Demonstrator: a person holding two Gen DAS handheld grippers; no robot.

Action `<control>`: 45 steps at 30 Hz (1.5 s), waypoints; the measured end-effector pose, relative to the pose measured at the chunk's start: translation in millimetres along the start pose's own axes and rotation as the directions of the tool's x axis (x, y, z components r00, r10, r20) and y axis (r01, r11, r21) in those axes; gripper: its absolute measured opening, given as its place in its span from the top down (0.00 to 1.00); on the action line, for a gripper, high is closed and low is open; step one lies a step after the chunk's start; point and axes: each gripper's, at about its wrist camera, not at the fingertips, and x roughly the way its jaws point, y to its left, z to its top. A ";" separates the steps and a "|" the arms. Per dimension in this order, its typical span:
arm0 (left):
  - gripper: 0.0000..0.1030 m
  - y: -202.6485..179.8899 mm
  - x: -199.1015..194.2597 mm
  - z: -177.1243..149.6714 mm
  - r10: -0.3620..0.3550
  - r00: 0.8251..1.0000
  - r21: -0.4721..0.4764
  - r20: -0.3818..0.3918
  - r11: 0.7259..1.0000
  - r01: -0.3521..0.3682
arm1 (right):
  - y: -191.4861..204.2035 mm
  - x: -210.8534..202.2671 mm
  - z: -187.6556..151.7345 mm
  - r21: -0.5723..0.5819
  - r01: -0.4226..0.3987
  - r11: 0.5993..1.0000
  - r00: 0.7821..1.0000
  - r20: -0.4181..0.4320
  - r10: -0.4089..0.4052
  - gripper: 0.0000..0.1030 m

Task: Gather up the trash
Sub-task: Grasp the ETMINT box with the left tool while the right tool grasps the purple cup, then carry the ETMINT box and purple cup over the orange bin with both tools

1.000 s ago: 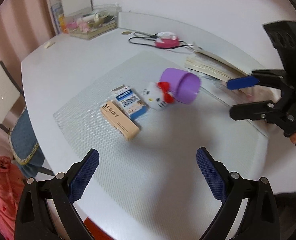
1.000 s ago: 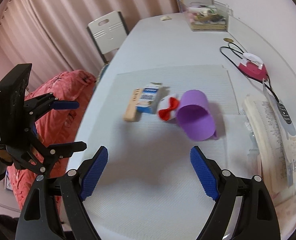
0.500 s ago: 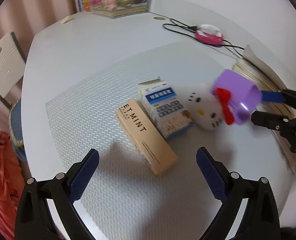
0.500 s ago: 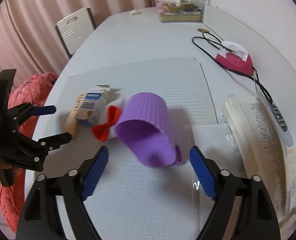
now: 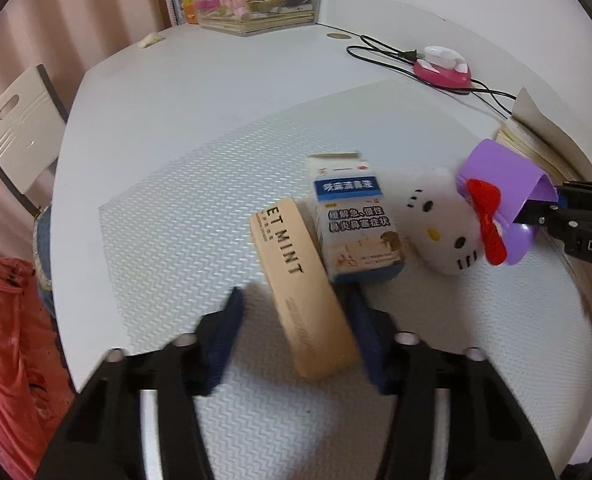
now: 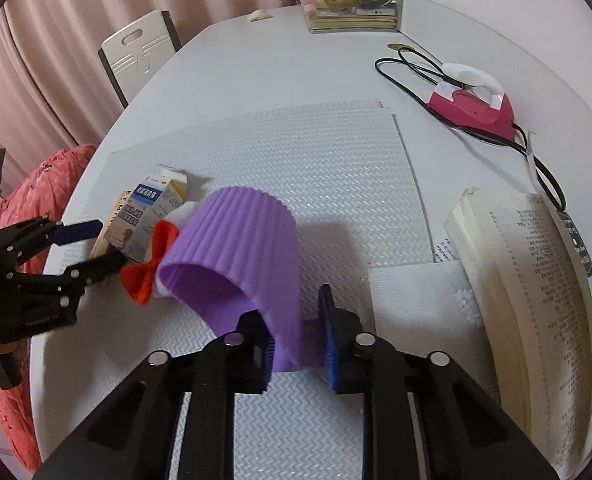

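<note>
The left tongs point steeply down at the textured mat on the white counter, and their blue pads are closing around the near end of the tan mint box. The box lies flat between the two pads; the right pad looks to be at its edge, while a gap shows at the left pad, though blur makes contact hard to judge. Just beside the mint box, touching its long side, lies the blue-and-white medicine carton. Next to that sits the white cat plush with a red bow, pressed against the purple ribbed cup, which lies tipped on its side.

The right tongs are closing on the cup's wall at its open rim: one pad is inside the mouth, the other outside beside the cup's small handle, with the wall pinched between them.

To the right of the cup lies an open book, and farther back a pink iron with its black cord. A clear storage box stands at the far edge of the counter, and a chair and red bag are off the left side.
</note>
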 end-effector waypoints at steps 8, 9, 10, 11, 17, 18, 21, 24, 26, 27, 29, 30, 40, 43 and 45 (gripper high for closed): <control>0.71 9.9 -7.7 -7.3 -0.058 0.997 -0.021 -0.042 0.998 0.057 | 0.4 -18.7 -11.6 0.009 -0.017 1.000 1.000 0.009 0.016 0.94; 0.72 12.1 -9.5 -9.7 -0.062 0.997 -0.018 -0.047 0.998 0.062 | 0.0 -22.3 -14.4 0.011 -0.021 1.000 1.000 0.008 0.021 0.94; 0.71 14.6 -13.1 -13.4 -0.068 0.996 -0.013 -0.050 0.998 0.067 | 0.1 -24.9 -16.6 0.011 -0.027 1.000 1.000 0.004 0.027 0.94; 0.71 17.5 -17.5 -17.2 -0.073 0.996 -0.010 -0.052 0.997 0.072 | 0.6 -29.1 -20.3 0.008 -0.032 0.999 0.999 -0.001 0.032 0.94; 0.72 24.1 -40.7 -37.7 -0.101 0.993 0.025 -0.068 0.994 0.103 | 12.6 -51.3 -38.9 -0.038 -0.074 0.997 0.997 -0.029 0.073 0.94; 0.72 22.6 -45.1 -41.0 -0.104 0.992 0.033 -0.070 0.994 0.106 | 17.9 -56.9 -43.1 -0.054 -0.090 0.994 0.995 -0.039 0.088 0.94; 0.72 13.6 -63.5 -55.6 -0.119 0.990 0.085 -0.079 0.988 0.125 | 32.6 -68.0 -53.5 -0.105 -0.127 0.986 0.990 -0.072 0.119 0.94; 0.72 10.1 -80.8 -66.7 -0.124 0.989 0.115 -0.084 0.984 0.133 | 51.7 -84.0 -66.4 -0.158 -0.178 0.971 0.981 -0.103 0.163 0.94; 0.72 6.7 -93.5 -72.9 -0.120 0.989 0.129 -0.081 0.983 0.130 | 61.8 -92.8 -72.2 -0.180 -0.204 0.962 0.976 -0.115 0.185 0.94; 0.71 5.6 -101.3 -77.1 -0.120 0.990 0.132 -0.080 0.983 0.130 | 68.8 -98.4 -75.5 -0.197 -0.216 0.956 0.973 -0.121 0.195 0.94; 0.72 4.6 -113.2 -84.2 -0.114 0.991 0.134 -0.076 0.983 0.123 | 79.5 -108.6 -81.0 -0.215 -0.240 0.947 0.968 -0.123 0.218 0.94; 0.72 3.9 -120.8 -88.8 -0.111 0.991 0.133 -0.074 0.984 0.120 | 85.4 -113.9 -83.6 -0.219 -0.260 0.940 0.963 -0.128 0.236 0.94; 0.72 13.3 -176.5 -133.7 -0.043 0.998 0.089 -0.054 0.995 0.048 | 146.4 -146.0 -98.9 -0.325 -0.355 0.877 0.934 -0.164 0.318 0.94; 0.71 24.1 -191.9 -150.0 -0.011 0.999 0.041 -0.041 0.999 0.012 | 168.9 -150.0 -99.5 -0.359 -0.381 0.852 0.924 -0.175 0.340 0.93; 0.71 30.3 -197.9 -157.1 0.006 0.999 0.015 -0.039 1.000 -0.005 | 187.7 -152.1 -98.7 -0.389 -0.401 0.830 0.916 -0.186 0.355 0.94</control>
